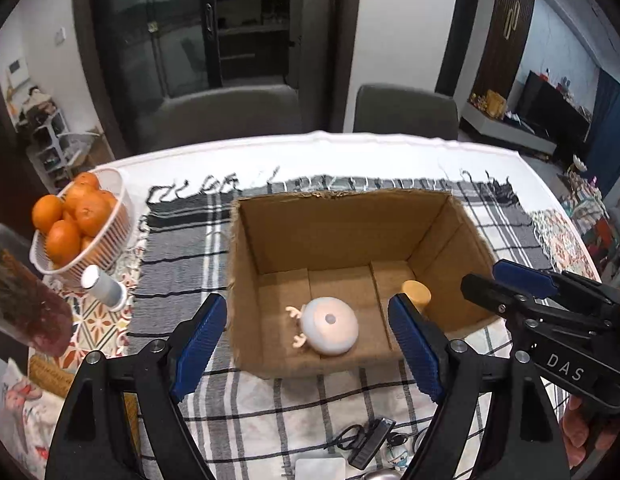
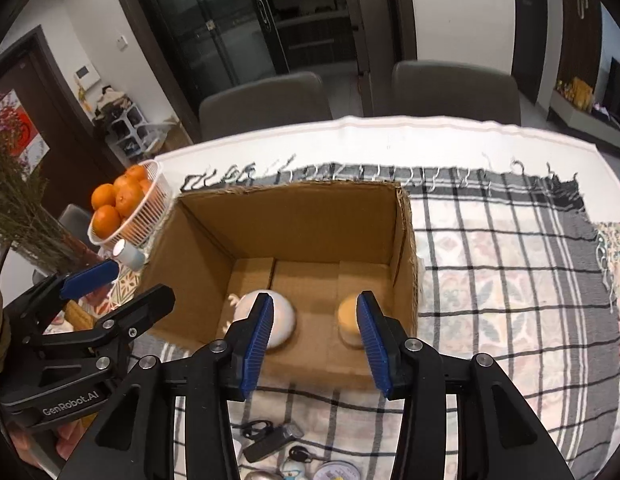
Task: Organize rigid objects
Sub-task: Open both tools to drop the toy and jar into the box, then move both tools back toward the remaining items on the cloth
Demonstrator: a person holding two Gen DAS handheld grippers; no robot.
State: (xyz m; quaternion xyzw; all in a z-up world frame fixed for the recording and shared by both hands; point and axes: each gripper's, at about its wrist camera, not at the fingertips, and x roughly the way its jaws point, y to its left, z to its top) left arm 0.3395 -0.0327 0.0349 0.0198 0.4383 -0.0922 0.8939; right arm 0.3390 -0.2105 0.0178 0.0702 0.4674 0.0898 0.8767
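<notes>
Cardboard box (image 1: 350, 220), white dome toy (image 1: 330, 325), both claws empty

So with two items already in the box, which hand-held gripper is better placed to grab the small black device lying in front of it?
Probably the left hand-held gripper: open, empty, the black device near it.

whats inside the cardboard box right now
Inside the cardboard box: a white round antlered toy and a yellow-capped cylinder to its right. The near wall and gripper fingers cover part of the floor, so anything there stays hidden.
</notes>
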